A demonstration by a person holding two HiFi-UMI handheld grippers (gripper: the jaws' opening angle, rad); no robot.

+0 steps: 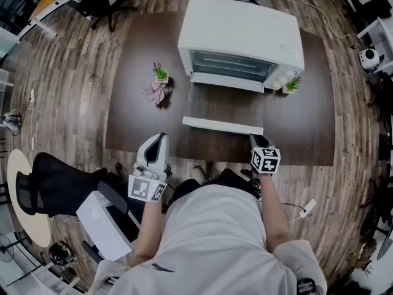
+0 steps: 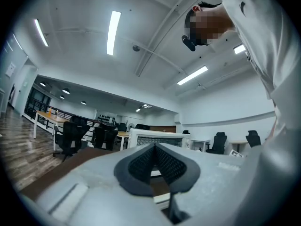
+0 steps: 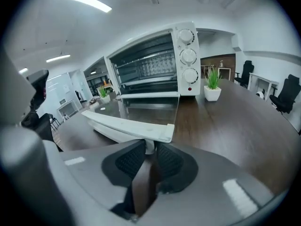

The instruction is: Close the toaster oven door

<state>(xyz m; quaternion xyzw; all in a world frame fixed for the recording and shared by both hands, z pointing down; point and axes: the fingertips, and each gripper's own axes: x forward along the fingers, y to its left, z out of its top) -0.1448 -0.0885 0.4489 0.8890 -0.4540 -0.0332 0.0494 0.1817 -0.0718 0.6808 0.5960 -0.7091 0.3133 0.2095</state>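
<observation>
A rack is seen in the toaster oven. Its door handle is clamped between the fingers of the right gripper. The left gripper is closed, empty.

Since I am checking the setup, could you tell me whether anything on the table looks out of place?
Only the toaster oven stands out: its door is fully open, lying flat over the table toward the person. The two green potted plants stand upright, and nothing looks spilled or damaged.

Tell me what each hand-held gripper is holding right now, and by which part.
The right hand-held gripper pinches the door handle at its right end. The left hand-held gripper is shut and holds nothing.
</observation>
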